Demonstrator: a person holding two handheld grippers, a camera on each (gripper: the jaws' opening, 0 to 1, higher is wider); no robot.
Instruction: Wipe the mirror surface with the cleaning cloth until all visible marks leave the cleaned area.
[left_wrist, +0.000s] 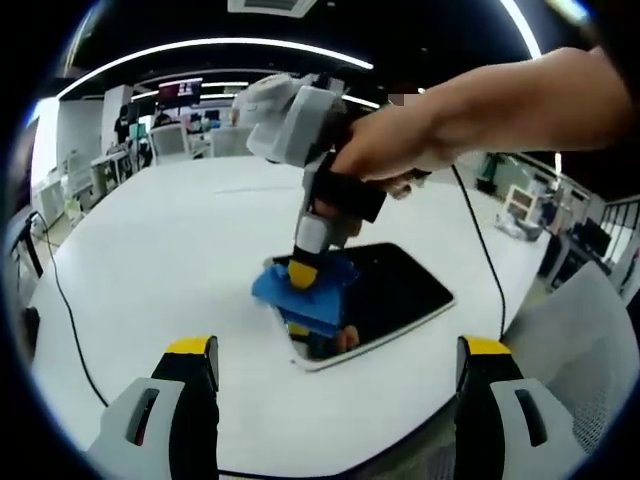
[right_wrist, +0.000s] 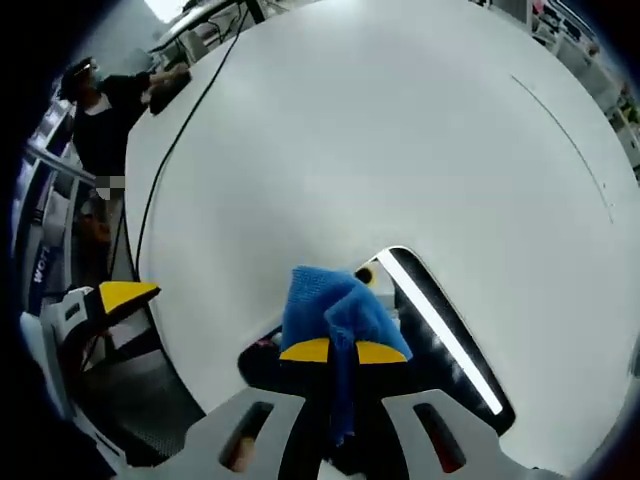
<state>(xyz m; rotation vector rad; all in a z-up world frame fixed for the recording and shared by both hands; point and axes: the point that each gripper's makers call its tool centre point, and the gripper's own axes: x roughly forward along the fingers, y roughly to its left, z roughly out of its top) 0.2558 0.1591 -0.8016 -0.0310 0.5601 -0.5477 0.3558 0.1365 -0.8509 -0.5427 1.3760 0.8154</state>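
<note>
Right tongs (right_wrist: 342, 352): closed tight on the blue cloth (right_wrist: 338, 312); in the right gripper view the two yellow-tipped jaws meet with a fold of cloth pinched between them, and more cloth bunches up ahead of the tips.
Right tongs seen from the left gripper view: the right tongs (left_wrist: 303, 270) point down at the bench, held by a person's hand (left_wrist: 385, 150), with the yellow tips pushed into the cloth (left_wrist: 305, 290).
Left tongs (left_wrist: 338, 362): wide apart, holding nothing; the two yellow-tipped jaws rise at the lower left and lower right of the left gripper view, above the bench and short of the mirror.
Left tongs seen from the right gripper view: one yellow tip of the left tongs (right_wrist: 125, 294) shows at the left edge, beside the rim of the bench.
Cloth: blue, crumpled, lying on one end of the mirror (left_wrist: 385, 290) and overlapping its edge onto the bench.
Mirror: a dark rectangle with rounded corners, flat on the bench; in the right gripper view the mirror (right_wrist: 450, 340) reflects a long ceiling light as a bright strip.
Bench (left_wrist: 180, 250): white and round; the mirror lies on the side nearer the left tongs.
Cable (left_wrist: 480, 240): a thin black line running from the hand across the bench top.
Surroundings: an office with desks and chairs beyond the bench, blurred.
</note>
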